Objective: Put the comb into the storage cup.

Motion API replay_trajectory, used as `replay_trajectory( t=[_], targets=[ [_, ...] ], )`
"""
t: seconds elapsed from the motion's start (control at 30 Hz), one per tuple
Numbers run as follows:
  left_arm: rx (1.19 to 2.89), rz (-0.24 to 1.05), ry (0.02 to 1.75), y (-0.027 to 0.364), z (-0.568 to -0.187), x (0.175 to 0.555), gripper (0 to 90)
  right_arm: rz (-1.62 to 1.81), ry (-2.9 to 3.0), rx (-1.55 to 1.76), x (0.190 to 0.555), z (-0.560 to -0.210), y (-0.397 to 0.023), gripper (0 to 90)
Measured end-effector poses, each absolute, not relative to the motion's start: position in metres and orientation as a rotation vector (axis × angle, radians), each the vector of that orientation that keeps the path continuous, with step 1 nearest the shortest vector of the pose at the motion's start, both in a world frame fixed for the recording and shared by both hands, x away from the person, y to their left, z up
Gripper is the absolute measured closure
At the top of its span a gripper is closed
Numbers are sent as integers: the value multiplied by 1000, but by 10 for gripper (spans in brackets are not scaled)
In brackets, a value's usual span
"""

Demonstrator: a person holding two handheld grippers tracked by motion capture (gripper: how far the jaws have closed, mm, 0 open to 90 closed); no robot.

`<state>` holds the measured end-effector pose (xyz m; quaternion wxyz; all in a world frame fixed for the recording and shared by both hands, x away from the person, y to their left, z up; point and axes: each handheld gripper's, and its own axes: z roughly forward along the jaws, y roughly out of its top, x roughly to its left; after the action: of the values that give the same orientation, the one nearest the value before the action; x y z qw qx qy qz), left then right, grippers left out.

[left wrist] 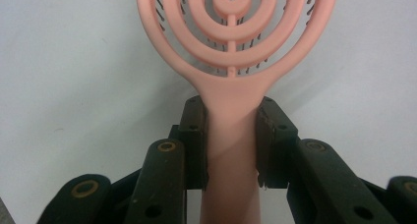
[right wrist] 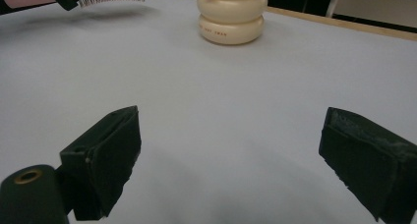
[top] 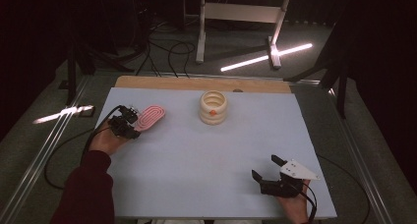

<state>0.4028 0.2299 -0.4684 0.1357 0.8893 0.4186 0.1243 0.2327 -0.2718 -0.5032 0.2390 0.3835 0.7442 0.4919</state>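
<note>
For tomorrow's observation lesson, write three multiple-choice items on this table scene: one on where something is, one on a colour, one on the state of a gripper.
1. Where does the cream ribbed container stand?
A. Near the far edge of the table, about mid-width
B. At the near right corner
C. Between the right gripper's jaws

2. What colour is the hairbrush?
A. Blue
B. Pink
C. Black

3. How does the right gripper stand?
A. Shut on the hairbrush
B. Shut on the container
C. Open, holding nothing

Answers:
1 A, since the high view shows it close to the wooden far edge, roughly centred.
2 B, since the left gripper view shows a pink handle and head clamped in the left gripper.
3 C, since the right gripper view shows its jaws wide apart with bare table between them.
</note>
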Motion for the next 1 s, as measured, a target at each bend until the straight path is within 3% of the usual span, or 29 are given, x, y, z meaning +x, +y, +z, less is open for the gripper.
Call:
replay_trajectory(
  t=[1.0],
  targets=[
    [2598, 395, 1040, 196, -462, 377, 696, 1386, 2064, 1083, 235, -505, -269, 87]
  ],
)
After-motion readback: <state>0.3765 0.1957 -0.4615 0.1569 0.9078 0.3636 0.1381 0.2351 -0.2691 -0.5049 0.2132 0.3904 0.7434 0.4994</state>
